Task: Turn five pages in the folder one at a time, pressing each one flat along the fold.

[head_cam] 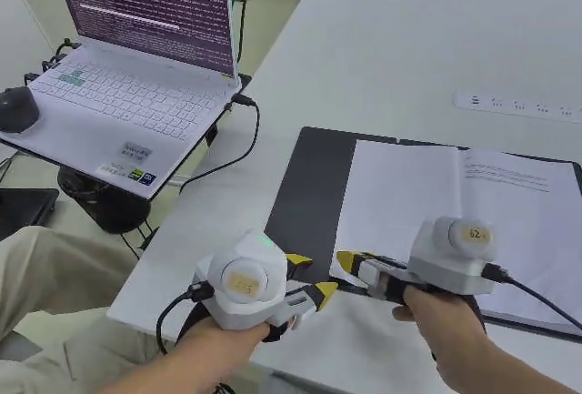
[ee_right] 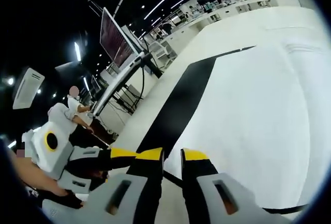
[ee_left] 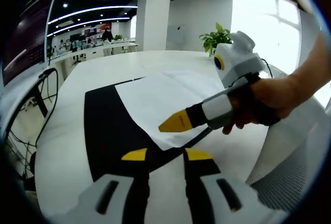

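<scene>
Left gripper [head_cam: 314, 277] beside folder [head_cam: 309, 194], laptop [head_cam: 127, 98] behind

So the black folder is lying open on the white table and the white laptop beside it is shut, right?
Not quite: the white laptop is open, not shut. The head view shows its purple screen raised and lit with lines of text. The black folder with white pages does lie open on the white table.
</scene>
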The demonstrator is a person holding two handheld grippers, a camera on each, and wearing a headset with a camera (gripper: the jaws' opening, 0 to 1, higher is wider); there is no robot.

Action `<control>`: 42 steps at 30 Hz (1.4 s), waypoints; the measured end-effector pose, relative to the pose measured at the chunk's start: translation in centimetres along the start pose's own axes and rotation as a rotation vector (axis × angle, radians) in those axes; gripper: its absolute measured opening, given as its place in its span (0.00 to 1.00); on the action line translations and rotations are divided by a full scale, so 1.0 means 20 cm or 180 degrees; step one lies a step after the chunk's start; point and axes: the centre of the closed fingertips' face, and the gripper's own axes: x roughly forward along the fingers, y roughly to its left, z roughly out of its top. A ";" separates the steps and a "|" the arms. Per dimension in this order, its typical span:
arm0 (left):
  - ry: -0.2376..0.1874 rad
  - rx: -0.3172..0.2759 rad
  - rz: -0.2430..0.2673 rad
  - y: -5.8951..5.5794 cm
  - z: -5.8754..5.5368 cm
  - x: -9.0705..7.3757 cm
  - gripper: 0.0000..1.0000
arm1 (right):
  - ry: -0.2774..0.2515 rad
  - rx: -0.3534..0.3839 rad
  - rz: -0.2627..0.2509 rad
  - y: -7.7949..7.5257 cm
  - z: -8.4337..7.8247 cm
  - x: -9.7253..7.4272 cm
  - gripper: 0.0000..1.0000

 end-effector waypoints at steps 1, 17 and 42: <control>-0.0012 0.0006 -0.0015 -0.01 0.01 0.02 0.24 | -0.0043 0.0011 0.0008 -0.01 0.02 -0.02 0.10; 0.0120 0.0163 0.0105 0.02 -0.06 0.28 0.17 | -0.0349 0.0460 -0.0099 -0.38 0.22 -0.28 0.07; -0.0078 0.0272 0.0158 0.03 -0.04 0.28 0.14 | -0.0451 0.2129 0.0057 -0.77 0.44 -0.15 0.00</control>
